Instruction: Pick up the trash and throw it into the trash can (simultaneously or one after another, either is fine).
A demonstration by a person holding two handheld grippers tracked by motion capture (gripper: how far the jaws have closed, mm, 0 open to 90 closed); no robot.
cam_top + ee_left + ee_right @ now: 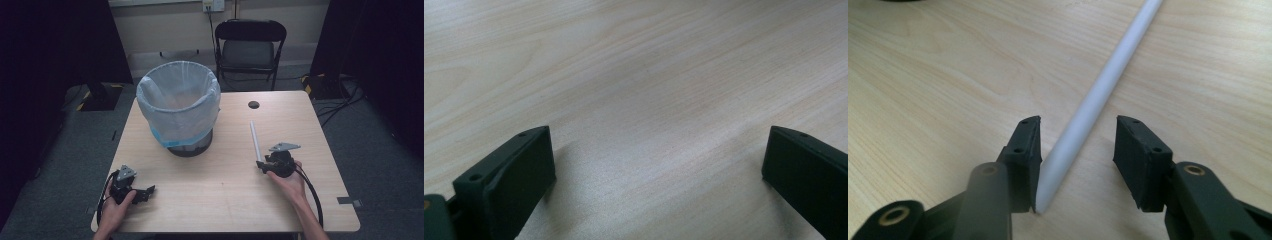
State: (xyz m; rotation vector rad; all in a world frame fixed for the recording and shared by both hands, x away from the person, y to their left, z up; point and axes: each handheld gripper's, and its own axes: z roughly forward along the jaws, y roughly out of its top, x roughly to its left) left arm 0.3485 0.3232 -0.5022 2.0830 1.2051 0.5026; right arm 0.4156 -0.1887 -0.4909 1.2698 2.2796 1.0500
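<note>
Rod [1098, 95] btwn right gripper [1075, 145] jaws, unclamped; left gripper [656, 165] wide.

Table [225, 200]: bin [179, 110] at far left; rod [255, 142] right of centre, lying near-to-far; left gripper [145, 192] at near left; right gripper [262, 165] straddling the rod's near end.

Counted: 1 white tube [1098, 95] lay btwn the right gripper's fingers [1025, 150]; 1 lined bin [178, 107], 1 chair [249, 47], 1 table [225, 200], 2 grippers, all beyond the fingers.
</note>
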